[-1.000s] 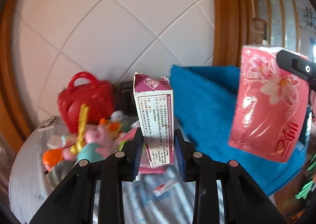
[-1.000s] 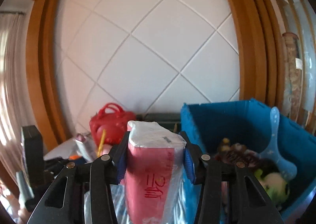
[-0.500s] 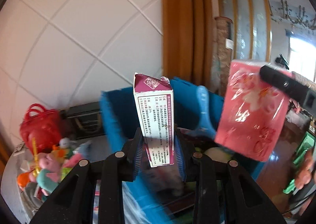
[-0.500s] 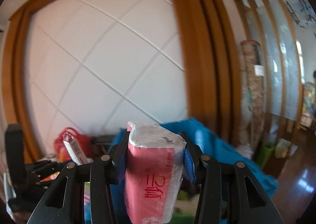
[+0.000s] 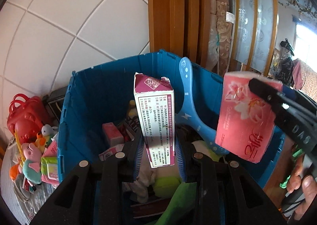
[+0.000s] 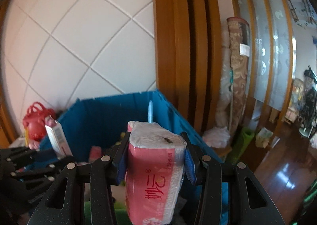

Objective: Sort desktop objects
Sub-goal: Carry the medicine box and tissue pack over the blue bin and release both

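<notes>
My left gripper (image 5: 158, 147) is shut on a white and purple carton box (image 5: 155, 117), held upright over the open blue bin (image 5: 89, 94). My right gripper (image 6: 155, 157) is shut on a pink tissue pack (image 6: 156, 177), held over the same blue bin (image 6: 111, 113). The tissue pack also shows in the left wrist view (image 5: 247, 115) at the bin's right side, and the carton box in the right wrist view (image 6: 56, 137). The bin holds a blue plastic scoop (image 5: 190, 110), small pink packs and green soft items.
A red toy bag (image 5: 25, 117), plush toys (image 5: 29, 161) and small packets lie on the table left of the bin. A tiled wall and wooden door frame (image 5: 168, 10) stand behind. A wooden floor (image 6: 281, 169) lies to the right.
Both grippers have swung right from the table's clutter to over the blue bin, each still holding its item. The bin's inside has come into view.
</notes>
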`<action>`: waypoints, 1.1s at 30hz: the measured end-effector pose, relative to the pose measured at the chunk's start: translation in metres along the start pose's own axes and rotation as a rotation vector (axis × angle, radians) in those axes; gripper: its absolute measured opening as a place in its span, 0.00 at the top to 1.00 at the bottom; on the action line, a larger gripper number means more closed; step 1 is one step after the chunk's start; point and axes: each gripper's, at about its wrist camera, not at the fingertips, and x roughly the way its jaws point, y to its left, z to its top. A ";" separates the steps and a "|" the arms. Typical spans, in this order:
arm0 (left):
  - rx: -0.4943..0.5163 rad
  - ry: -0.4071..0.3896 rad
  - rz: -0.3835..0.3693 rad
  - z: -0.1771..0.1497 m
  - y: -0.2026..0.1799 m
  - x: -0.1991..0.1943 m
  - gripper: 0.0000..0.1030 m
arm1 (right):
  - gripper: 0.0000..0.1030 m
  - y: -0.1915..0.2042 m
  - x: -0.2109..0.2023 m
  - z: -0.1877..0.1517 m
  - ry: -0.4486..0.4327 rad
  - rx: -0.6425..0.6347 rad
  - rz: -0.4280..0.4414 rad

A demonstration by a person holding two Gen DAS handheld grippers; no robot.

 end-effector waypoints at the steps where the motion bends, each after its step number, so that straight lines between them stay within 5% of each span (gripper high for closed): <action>1: -0.002 0.004 0.004 0.001 -0.001 0.000 0.71 | 0.55 0.000 0.003 -0.003 0.008 -0.009 -0.004; 11: -0.012 0.011 0.082 0.003 0.001 0.003 0.69 | 0.53 0.004 0.024 -0.016 0.035 -0.092 -0.041; 13: -0.018 0.013 0.085 0.003 0.002 0.002 0.62 | 0.51 0.004 0.028 -0.017 0.035 -0.107 -0.050; 15: -0.024 0.001 0.095 0.002 0.004 0.001 0.35 | 0.50 0.005 0.029 -0.019 0.034 -0.113 -0.055; 17: -0.023 -0.023 0.108 0.002 0.003 -0.004 0.27 | 0.45 0.005 0.028 -0.020 0.030 -0.119 -0.066; 22: -0.027 -0.043 0.125 0.001 0.005 -0.010 0.26 | 0.14 0.009 0.017 -0.015 -0.012 -0.152 -0.113; 33: -0.062 -0.126 0.154 -0.001 0.021 -0.043 0.24 | 0.00 0.026 -0.003 -0.010 -0.040 -0.207 -0.168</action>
